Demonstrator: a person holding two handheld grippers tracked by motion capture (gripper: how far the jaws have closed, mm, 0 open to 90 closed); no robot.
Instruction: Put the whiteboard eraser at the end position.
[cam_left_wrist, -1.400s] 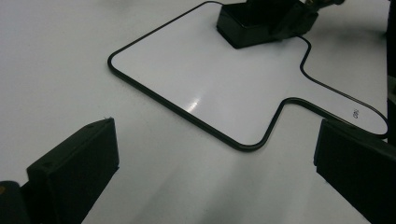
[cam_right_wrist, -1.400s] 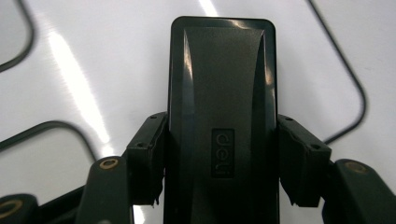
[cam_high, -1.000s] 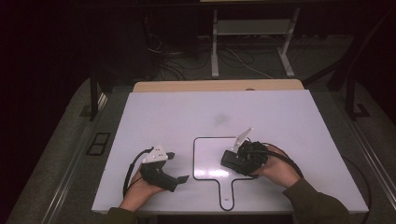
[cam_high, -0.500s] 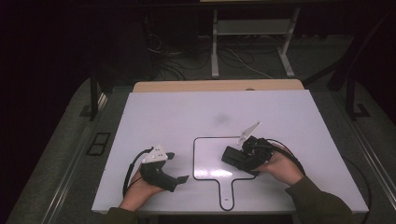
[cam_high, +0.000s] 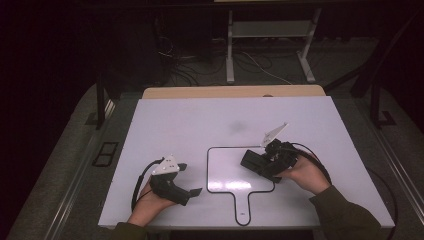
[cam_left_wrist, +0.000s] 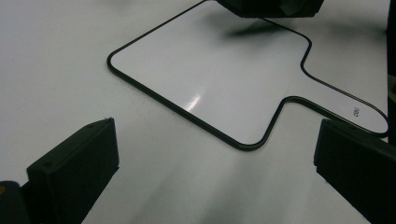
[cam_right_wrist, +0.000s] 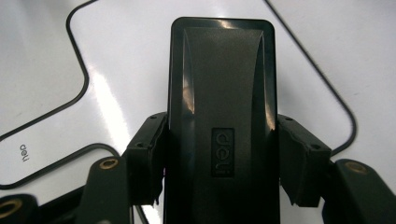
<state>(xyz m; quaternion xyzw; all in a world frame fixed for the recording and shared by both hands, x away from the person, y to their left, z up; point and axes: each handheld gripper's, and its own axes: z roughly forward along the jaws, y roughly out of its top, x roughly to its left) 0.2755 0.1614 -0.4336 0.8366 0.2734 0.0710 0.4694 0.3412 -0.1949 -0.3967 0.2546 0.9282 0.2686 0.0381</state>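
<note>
Landmark: small paddle-shaped whiteboard (cam_high: 235, 172), black-edged, lying flat on the white table (cam_high: 200, 120) with its handle toward the person.

Right gripper (cam_high: 260, 162): clenched on a black block marked "deli", apparently a board eraser (cam_right_wrist: 222, 116). Jaws press its two long sides, seen plainly in the right gripper view. From the high view the eraser sits over the whiteboard's right part, near the right edge. Whether its underside touches the surface, cannot tell.

Left gripper (cam_high: 192, 191): released, jaws spread wide, nothing between them. It rests on the table just left of the whiteboard's lower left corner, pointing toward it. The left gripper view shows the board's corner and handle (cam_left_wrist: 341, 105) ahead, and the eraser's dark underside at the far edge.

Board surface looks clean; no marks seen apart from a small printed logo on the handle.

Judgement: likely step is wiping. To do it well: keep the eraser's face flat to the board, press evenly, stroke along the board's length. The board is loose on the table, so the free left gripper could pin the handle.
</note>
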